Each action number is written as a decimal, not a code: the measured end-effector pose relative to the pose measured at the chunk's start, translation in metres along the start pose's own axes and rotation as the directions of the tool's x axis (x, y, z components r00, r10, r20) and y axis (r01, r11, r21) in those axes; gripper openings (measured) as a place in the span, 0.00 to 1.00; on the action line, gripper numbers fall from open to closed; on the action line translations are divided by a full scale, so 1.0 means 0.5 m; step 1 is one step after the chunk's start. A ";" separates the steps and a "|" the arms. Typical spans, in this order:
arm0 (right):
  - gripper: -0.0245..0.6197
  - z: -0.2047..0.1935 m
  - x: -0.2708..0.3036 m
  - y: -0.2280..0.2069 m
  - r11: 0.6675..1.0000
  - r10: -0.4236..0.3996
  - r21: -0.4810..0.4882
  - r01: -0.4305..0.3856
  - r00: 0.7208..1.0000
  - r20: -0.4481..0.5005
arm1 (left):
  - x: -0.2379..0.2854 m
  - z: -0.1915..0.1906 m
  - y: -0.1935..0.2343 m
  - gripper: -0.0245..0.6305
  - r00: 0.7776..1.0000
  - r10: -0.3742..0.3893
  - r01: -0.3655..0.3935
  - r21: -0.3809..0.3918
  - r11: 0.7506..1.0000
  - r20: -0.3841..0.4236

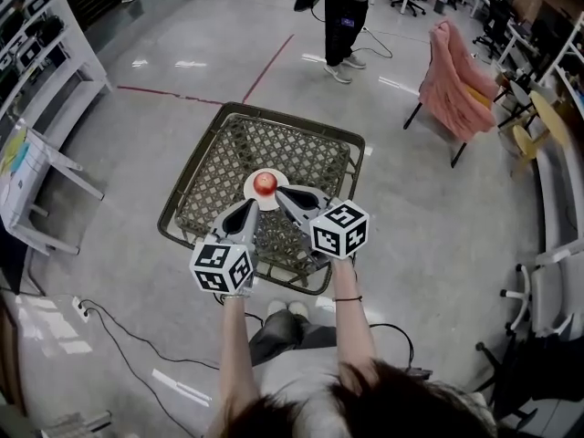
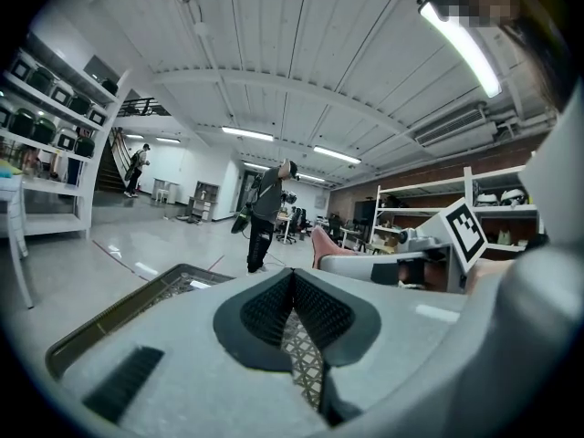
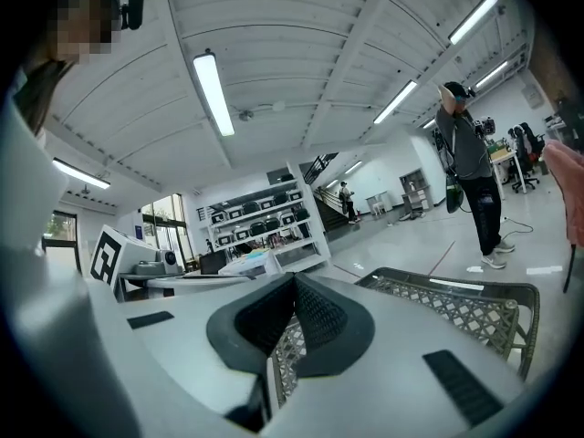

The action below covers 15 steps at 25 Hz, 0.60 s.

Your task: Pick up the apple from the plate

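Observation:
A red apple (image 1: 265, 183) sits on a small white plate (image 1: 266, 203) near the front of a low lattice-topped table (image 1: 196, 158). My left gripper (image 1: 253, 204) comes in from the lower left, its tip at the plate's near edge. My right gripper (image 1: 279, 192) comes in from the lower right, its tip just beside the apple. In the left gripper view the left gripper (image 2: 292, 273) has its jaws together with nothing between them. The right gripper (image 3: 294, 277) looks the same in its own view. Neither gripper view shows the apple.
A person (image 1: 347, 16) stands beyond the table. A chair draped in pink cloth (image 1: 456, 80) is at the back right, white shelving (image 1: 36, 53) at the left, white chairs (image 1: 557, 281) at the right. Cables (image 1: 119, 327) lie on the floor near my feet.

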State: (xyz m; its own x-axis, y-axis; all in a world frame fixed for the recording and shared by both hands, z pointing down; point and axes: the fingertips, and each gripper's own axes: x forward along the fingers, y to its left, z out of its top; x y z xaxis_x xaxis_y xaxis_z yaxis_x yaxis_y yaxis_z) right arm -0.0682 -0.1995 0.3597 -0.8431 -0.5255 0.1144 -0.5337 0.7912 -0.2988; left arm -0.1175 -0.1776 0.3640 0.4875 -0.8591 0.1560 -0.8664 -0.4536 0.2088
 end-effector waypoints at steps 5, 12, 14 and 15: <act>0.05 -0.035 0.016 -0.016 0.999 -0.010 0.053 0.012 0.999 -0.031 | 0.010 -0.024 0.025 0.05 1.000 0.008 -0.008 -0.028 1.000 -0.012; 0.05 -0.065 0.064 -0.053 0.995 -0.017 0.095 0.021 0.999 -0.041 | 0.041 -0.075 0.066 0.05 0.997 -0.004 0.000 -0.045 0.999 -0.075; 0.05 -0.069 0.075 -0.064 0.995 -0.023 0.095 0.027 0.999 -0.043 | 0.051 -0.085 0.077 0.05 0.996 -0.007 0.003 -0.044 0.999 -0.091; 0.05 -0.070 0.082 -0.074 0.996 -0.024 0.088 0.028 0.999 -0.046 | 0.061 -0.088 0.083 0.05 0.996 -0.007 0.002 -0.046 0.999 -0.093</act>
State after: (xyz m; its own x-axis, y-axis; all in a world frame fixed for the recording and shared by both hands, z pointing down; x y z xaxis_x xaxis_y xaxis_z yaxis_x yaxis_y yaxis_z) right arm -0.0855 -0.2394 0.4088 -0.8320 -0.5297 0.1648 -0.5493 0.7454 -0.3776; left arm -0.1338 -0.2122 0.4201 0.5012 -0.8303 0.2436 -0.8593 -0.4445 0.2531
